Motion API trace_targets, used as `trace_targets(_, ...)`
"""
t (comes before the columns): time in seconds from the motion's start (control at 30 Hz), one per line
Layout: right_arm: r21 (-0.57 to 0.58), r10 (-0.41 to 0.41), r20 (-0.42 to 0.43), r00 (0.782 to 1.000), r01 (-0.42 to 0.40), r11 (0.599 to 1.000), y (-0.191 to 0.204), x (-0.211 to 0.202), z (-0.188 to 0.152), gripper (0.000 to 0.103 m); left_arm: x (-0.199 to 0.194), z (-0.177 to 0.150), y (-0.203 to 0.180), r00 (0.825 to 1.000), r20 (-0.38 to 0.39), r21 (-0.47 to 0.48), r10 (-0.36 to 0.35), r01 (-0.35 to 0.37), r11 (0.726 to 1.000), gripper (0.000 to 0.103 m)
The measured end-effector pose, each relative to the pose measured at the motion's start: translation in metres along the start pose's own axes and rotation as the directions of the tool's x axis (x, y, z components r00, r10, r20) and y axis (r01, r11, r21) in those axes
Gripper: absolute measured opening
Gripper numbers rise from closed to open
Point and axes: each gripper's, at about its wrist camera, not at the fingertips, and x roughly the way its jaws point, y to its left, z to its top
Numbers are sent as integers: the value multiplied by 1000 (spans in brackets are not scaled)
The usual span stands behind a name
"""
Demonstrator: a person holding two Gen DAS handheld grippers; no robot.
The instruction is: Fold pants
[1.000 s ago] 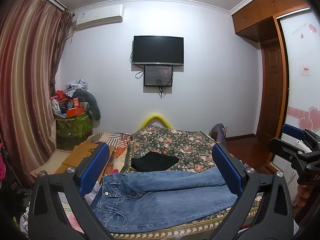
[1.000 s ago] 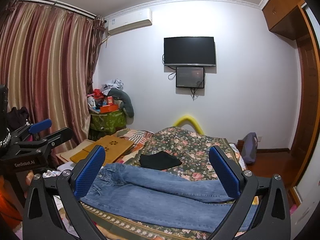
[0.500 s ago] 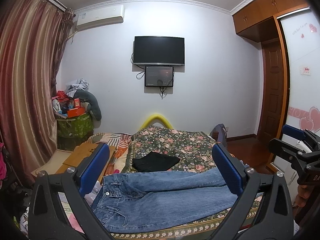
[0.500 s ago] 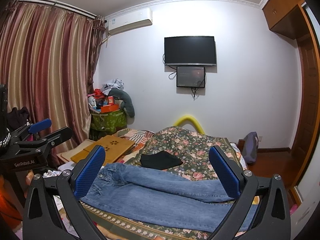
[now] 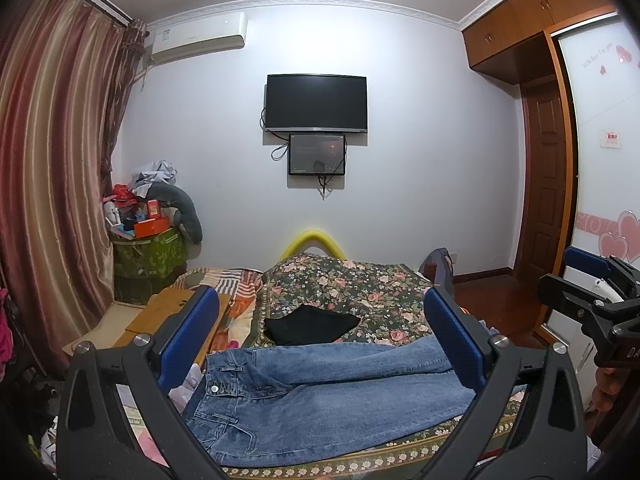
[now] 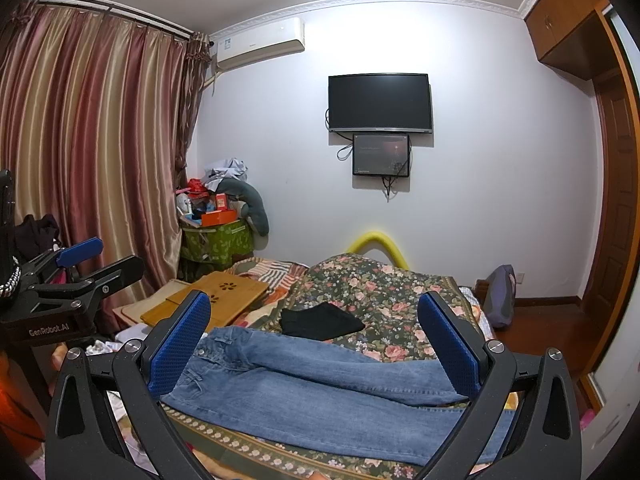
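A pair of blue jeans (image 5: 320, 396) lies flat across the near edge of a floral bed cover (image 5: 360, 292), waistband to the left, legs running right. In the right wrist view the same jeans (image 6: 320, 384) stretch from left to lower right. My left gripper (image 5: 320, 336) hangs open above and in front of the jeans, nothing between its blue pads. My right gripper (image 6: 316, 340) is open too, apart from the cloth. Each gripper shows at the edge of the other's view: the right gripper (image 5: 588, 280), the left gripper (image 6: 92, 260).
A black folded garment (image 5: 312, 324) lies on the bed behind the jeans. A wooden lap desk (image 6: 208, 300) sits left of the bed, a cluttered green box (image 5: 148, 252) behind it. Curtains (image 6: 80, 160) hang at left. A wardrobe and door (image 5: 552, 160) stand at right.
Almost nothing differs. Both grippers stay open and hover in the same spot; the views shift only by a hair.
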Motion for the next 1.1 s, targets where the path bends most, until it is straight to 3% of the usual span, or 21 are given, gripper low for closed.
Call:
trace_targets(0.8, 0, 5, -13, 1000, -5, 1000, 0, 5, -3, 103, 7, -2, 0, 1000, -14, -8, 8, -8, 1000, 103)
trace_targets(1.1, -14, -32, -75, 997, 31, 999, -20, 48, -15, 103, 61, -2, 31, 994, -106, -34, 37, -41, 999, 103)
